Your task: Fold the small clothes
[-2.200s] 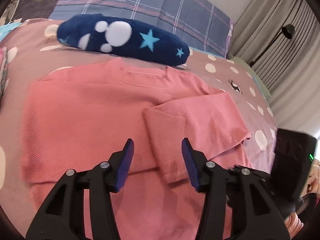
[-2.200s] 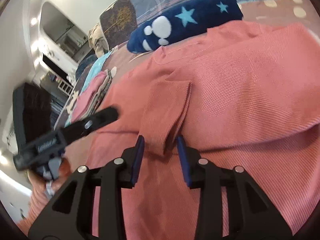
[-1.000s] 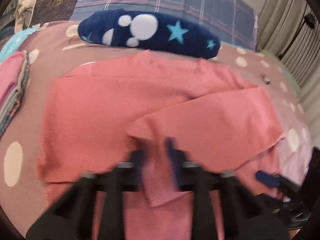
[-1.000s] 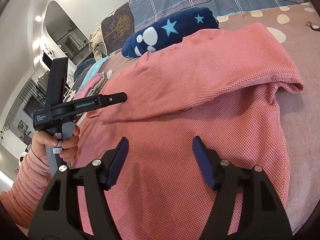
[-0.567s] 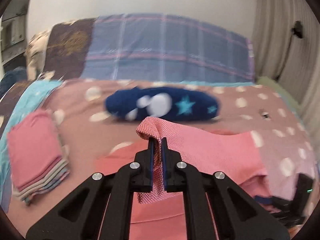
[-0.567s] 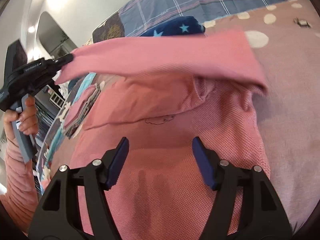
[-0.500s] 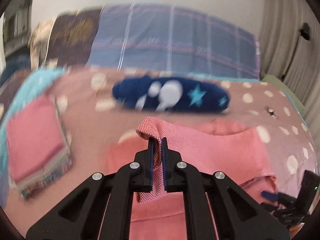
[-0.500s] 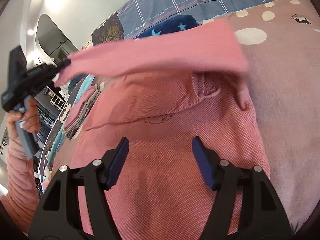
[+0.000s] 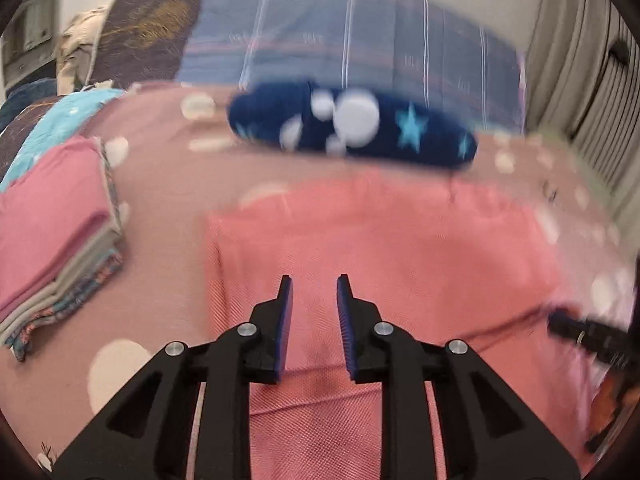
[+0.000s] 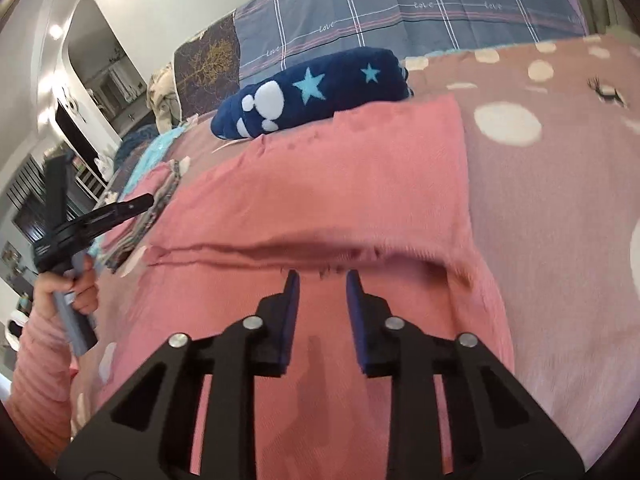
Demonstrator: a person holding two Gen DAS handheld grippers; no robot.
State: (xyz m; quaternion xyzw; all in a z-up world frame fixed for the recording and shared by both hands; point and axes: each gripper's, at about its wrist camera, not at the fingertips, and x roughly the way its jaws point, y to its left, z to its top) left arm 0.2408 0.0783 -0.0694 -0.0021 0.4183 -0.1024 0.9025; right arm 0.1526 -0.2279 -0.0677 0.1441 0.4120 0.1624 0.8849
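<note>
Sweater (image 9: 384,248): pink, fine waffle knit, laid flat on the bed (image 9: 168,184) directly ahead of both tools.

Change noted: half a second ago a sleeve was clamped in the left tool (image 9: 314,300) and held up over the garment; that sleeve has now been released and lies folded across the body. A raised fold edge (image 10: 304,250) is seen just beyond the right tool (image 10: 323,294). One sleeve fold is judged done; further folds are judged outstanding.

Tool state: left fingers apart, nothing held. Right fingers apart, nothing held, narrower than a second ago.

Other items:
- Pillow (image 9: 352,124): navy plush, long and rounded, white paw and pale blue stars, beyond the collar.
- Stack (image 9: 52,240): folded clothes, pink uppermost, left of the left tool.
- Bed cover: mauve, soft, cream dots.
</note>
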